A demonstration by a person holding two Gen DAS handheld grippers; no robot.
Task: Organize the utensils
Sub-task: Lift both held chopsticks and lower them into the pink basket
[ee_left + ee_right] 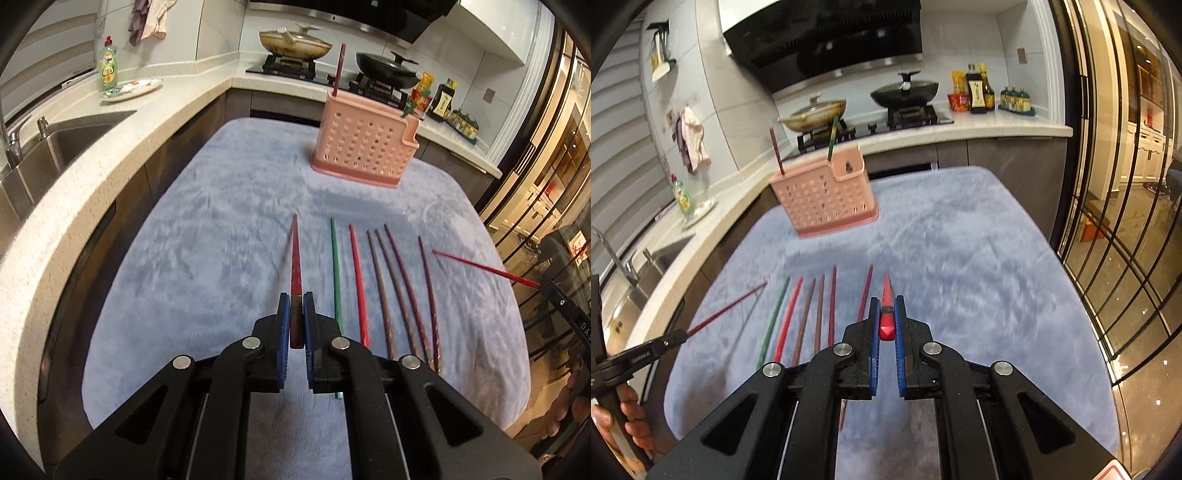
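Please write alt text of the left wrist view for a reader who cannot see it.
The left gripper is shut on a dark red chopstick above a blue cloth. Six more chopsticks lie in a row to its right, and a pink holder stands behind them.

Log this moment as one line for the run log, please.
left gripper: shut on dark red chopstick | right gripper: shut on red chopstick | caddy: two chopsticks in | cloth: six left
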